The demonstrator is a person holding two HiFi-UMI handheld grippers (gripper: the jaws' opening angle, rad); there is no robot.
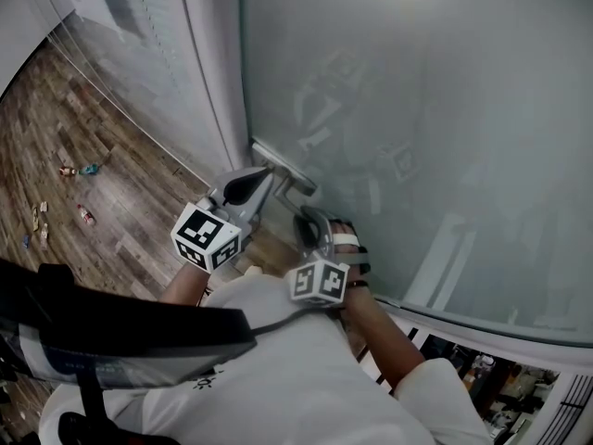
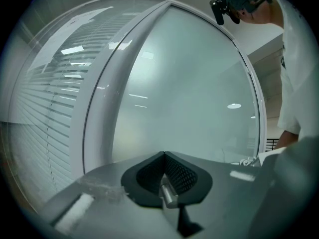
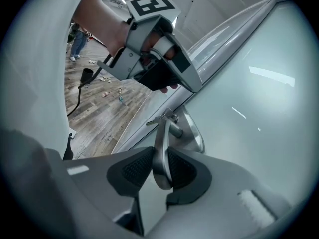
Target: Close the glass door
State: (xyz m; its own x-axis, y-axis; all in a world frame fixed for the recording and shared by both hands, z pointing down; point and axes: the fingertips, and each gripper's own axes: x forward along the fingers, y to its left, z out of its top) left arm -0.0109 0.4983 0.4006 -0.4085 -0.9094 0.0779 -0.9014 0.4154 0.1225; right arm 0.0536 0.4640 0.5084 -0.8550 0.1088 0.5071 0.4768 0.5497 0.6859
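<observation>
Door: The glass door (image 1: 417, 109) stands right in front of me. Its handle (image 3: 160, 148) sits near the door's edge, just beside the white frame (image 1: 218, 82).
Right tongs: The right gripper (image 3: 159, 169) is partly closed, and both pads squeeze the metal handle. I think I hold it there so I can move the door.
Left tongs: The left gripper (image 2: 163, 172) has its jaws pressed together with nothing in them. It points at the glass near the handle, maybe to help push.
Head view: Only here do I see both grippers side by side.
Right gripper view: Only this one shows the squeeze on the handle.
Left gripper view: Just glass and frame, no handle.
</observation>
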